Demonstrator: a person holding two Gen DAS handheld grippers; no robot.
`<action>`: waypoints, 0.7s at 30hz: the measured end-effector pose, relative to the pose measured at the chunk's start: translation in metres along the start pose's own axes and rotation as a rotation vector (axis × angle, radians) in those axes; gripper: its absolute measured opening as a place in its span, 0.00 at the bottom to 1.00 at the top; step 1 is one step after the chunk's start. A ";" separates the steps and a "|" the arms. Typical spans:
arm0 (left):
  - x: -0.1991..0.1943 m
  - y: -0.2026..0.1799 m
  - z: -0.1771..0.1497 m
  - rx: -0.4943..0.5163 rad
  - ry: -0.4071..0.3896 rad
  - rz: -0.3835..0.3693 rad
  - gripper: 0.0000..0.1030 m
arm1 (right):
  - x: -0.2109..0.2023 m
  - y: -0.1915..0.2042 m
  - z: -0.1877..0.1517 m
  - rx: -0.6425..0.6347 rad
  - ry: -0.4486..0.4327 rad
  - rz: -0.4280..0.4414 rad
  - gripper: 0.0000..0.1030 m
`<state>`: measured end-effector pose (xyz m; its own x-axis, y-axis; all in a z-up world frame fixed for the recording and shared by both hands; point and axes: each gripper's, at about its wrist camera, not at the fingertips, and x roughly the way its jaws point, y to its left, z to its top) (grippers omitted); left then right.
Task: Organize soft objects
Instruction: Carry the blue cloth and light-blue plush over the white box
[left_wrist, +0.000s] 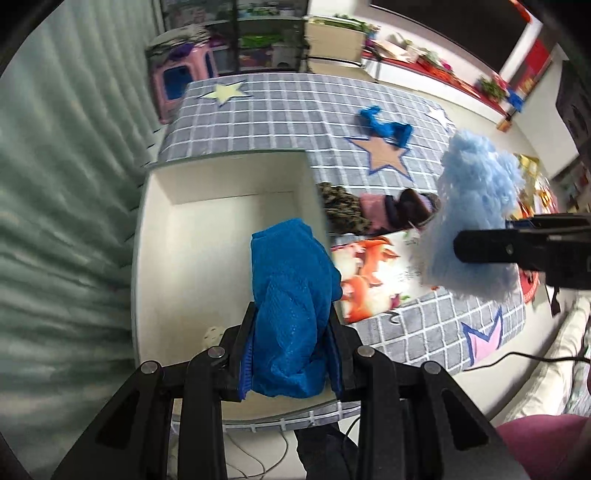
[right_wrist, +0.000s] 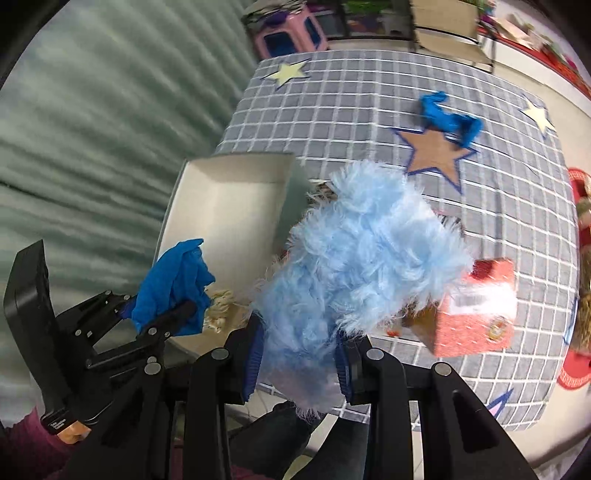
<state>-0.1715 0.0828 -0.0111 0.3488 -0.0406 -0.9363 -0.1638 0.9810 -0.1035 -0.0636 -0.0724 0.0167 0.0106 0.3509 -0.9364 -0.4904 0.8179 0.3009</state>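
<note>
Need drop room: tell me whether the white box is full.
Nearly empty: the white box shows bare floor, with one small cream thing in its near corner.

The left gripper (left_wrist: 290, 350) points steeply downward, its two black fingers clamped on a blue mesh cloth (left_wrist: 291, 314) that bulges up between the pads. From the right wrist view it sits low on the left, with a maroon sleeve (right_wrist: 26, 443) and a bit of the hand beneath its black body. The right gripper (right_wrist: 301, 363) also points steeply down, jaws pressed on a pale blue fluffy piece (right_wrist: 354, 251) that spills out past the fingertips. In the left wrist view its black finger crosses in from the right edge.
</note>
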 end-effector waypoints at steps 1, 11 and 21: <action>0.000 0.006 -0.001 -0.016 -0.002 0.008 0.34 | 0.003 0.007 0.003 -0.016 0.007 0.004 0.34; 0.007 0.048 -0.011 -0.127 0.011 0.069 0.34 | 0.031 0.072 0.026 -0.157 0.065 0.035 0.34; 0.019 0.056 -0.022 -0.172 0.047 0.078 0.34 | 0.054 0.101 0.036 -0.238 0.115 0.035 0.34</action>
<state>-0.1945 0.1324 -0.0417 0.2859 0.0216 -0.9580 -0.3452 0.9349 -0.0820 -0.0811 0.0455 0.0028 -0.1024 0.3122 -0.9445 -0.6797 0.6713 0.2955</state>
